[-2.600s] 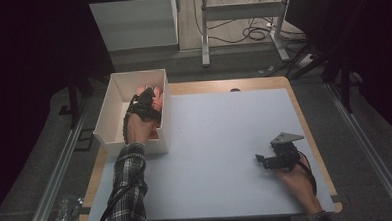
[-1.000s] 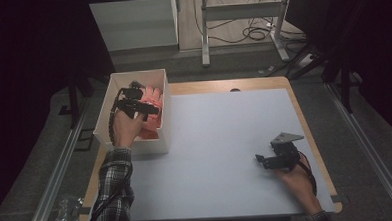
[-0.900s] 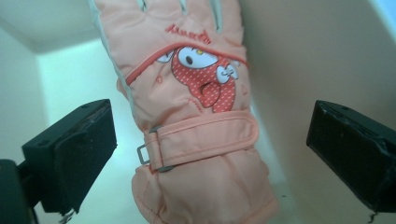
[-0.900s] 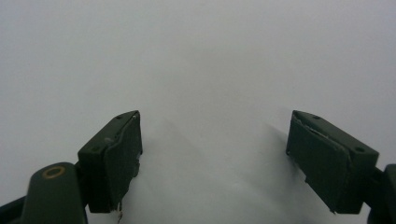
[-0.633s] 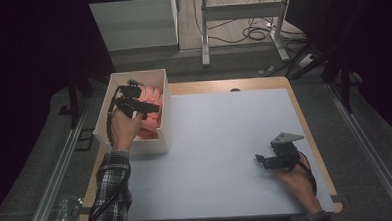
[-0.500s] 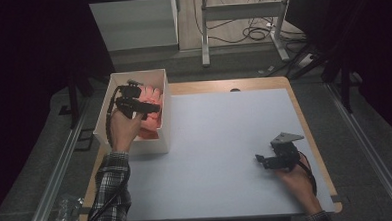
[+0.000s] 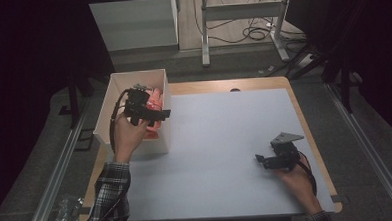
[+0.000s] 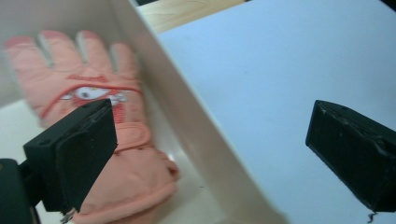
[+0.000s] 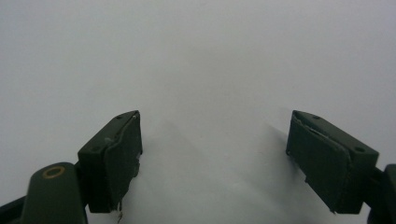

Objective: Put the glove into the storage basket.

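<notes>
A pink glove (image 8: 100, 126) with a cartoon face on its back lies flat inside a white box (image 7: 161, 142) at the table's left side; in the high view the glove (image 7: 154, 100) shows beside the hand. My left gripper (image 7: 159, 113) hangs open above the box's right wall (image 8: 187, 130), one jaw over the glove, the other over the table, holding nothing. My right gripper (image 7: 262, 160) rests low over the white tabletop (image 9: 201, 60) at the front right, open and empty.
The white table surface (image 7: 225, 139) has a wooden rim (image 7: 223, 84) at the back and sides. Behind the table stand a white cabinet (image 7: 135, 23) and a metal frame (image 7: 240, 13) with cables on the floor.
My left gripper has lifted out of the box and swung right, its jaws now over the box's right wall. The right gripper has stayed where it was.
</notes>
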The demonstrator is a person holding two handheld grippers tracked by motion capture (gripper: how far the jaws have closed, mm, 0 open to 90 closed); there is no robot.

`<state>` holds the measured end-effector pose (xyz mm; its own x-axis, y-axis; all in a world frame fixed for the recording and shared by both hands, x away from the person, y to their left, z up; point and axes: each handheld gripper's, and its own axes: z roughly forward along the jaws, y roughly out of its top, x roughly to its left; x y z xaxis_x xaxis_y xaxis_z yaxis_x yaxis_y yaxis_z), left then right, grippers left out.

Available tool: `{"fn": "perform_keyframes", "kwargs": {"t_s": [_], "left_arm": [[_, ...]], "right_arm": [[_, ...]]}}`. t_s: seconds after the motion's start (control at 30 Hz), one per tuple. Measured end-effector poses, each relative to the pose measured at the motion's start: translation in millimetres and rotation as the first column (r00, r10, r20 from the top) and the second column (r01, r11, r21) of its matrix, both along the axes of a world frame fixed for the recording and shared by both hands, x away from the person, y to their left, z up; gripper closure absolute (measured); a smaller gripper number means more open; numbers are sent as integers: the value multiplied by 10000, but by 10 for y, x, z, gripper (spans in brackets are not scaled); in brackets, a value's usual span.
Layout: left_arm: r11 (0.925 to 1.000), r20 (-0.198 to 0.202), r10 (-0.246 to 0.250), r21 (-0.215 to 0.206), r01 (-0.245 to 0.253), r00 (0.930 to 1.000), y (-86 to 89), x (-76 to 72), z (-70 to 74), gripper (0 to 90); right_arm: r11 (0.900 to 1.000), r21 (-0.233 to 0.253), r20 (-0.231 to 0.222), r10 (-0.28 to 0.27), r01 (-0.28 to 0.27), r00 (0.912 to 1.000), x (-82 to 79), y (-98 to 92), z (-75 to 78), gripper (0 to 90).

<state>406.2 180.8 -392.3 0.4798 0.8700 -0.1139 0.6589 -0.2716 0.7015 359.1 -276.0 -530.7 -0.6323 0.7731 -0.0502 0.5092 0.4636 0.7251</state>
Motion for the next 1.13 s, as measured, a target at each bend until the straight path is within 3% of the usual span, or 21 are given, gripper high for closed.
{"fn": "perform_keyframes", "kwargs": {"t_s": [0.3, 0.63, 0.83, 0.9, 1.13], "left_arm": [[9936, 164, -1126, -66, 1128, 9935, -323, -111, -33, 24], [9688, 408, -2469, -134, 2476, 9682, -833, -229, -156, 22], [9474, 326, -3186, -211, 3194, 9473, -1134, -266, -371, 19], [9413, 228, -3361, -259, 3367, 9415, -1276, -276, -523, 18], [9322, -95, -3619, -60, 3619, 9322, -1439, -263, -753, 15]], "right_arm": [[10000, 4, -7, 0, 0, 10000, 0, 0, 0, 185], [10000, -17, -7, -1, 1, 10000, 0, -1, 2, 185], [10000, -12, -9, -7, 6, 10000, 0, 0, 3, 185], [10000, -14, -16, -9, 9, 10000, -1, 0, 3, 185], [10000, -16, -26, -9, 9, 10000, -3, 0, 3, 185]]}}
